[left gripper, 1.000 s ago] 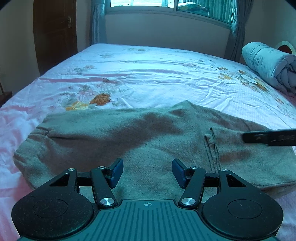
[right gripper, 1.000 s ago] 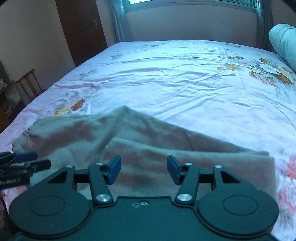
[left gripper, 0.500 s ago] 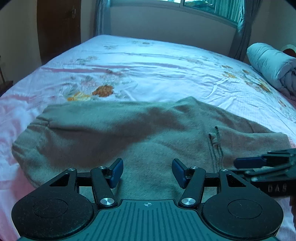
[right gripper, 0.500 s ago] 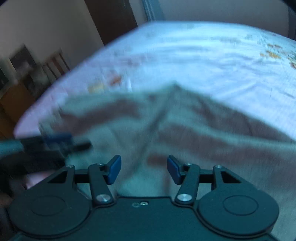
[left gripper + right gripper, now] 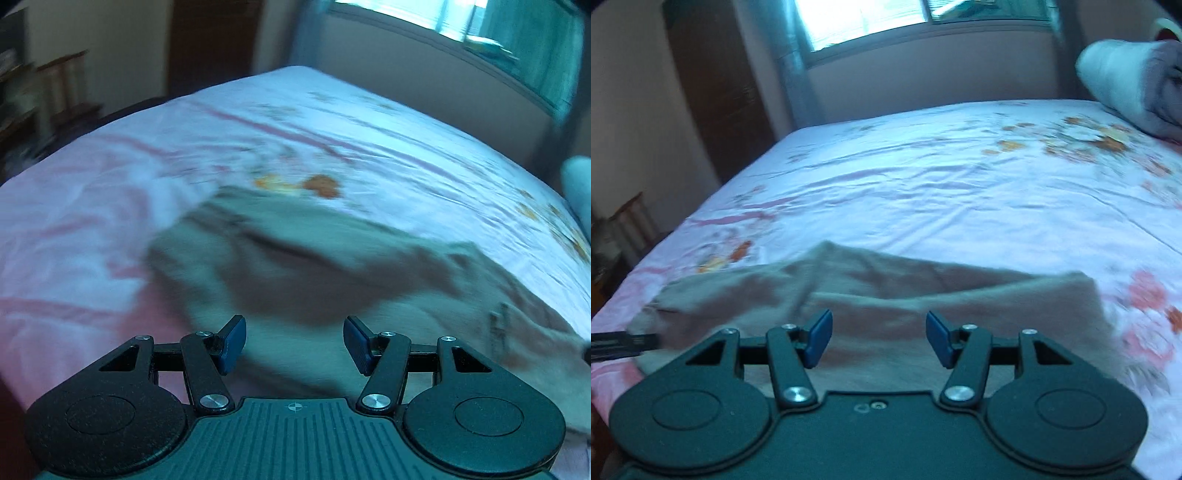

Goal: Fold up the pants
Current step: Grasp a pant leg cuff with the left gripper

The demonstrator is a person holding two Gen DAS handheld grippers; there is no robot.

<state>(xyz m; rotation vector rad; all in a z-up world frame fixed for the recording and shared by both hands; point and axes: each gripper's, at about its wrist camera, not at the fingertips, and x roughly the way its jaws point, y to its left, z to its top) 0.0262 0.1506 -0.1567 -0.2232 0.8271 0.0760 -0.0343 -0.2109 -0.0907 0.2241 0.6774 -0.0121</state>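
Observation:
Grey-green pants (image 5: 332, 273) lie folded across the near side of the bed (image 5: 332, 122), with their left end bunched; the left wrist view is blurred. My left gripper (image 5: 294, 341) hovers open over the left part of the pants, nothing between its blue pads. In the right wrist view the pants (image 5: 942, 291) spread flat with a fold line across them. My right gripper (image 5: 879, 338) is open above their near edge, empty. The left gripper's tip (image 5: 624, 341) shows at that view's left edge.
The bed has a pink and white floral sheet (image 5: 960, 184). A rolled light quilt (image 5: 1126, 81) lies at the far right. A dark wooden door (image 5: 716, 88) and a window with curtains stand behind. Furniture (image 5: 55, 92) is beside the bed on the left.
My left gripper has swung left and rolled, now over the pants' left end. The right gripper has shifted right, so its view shows more of the pants' right side. The pants stay flat.

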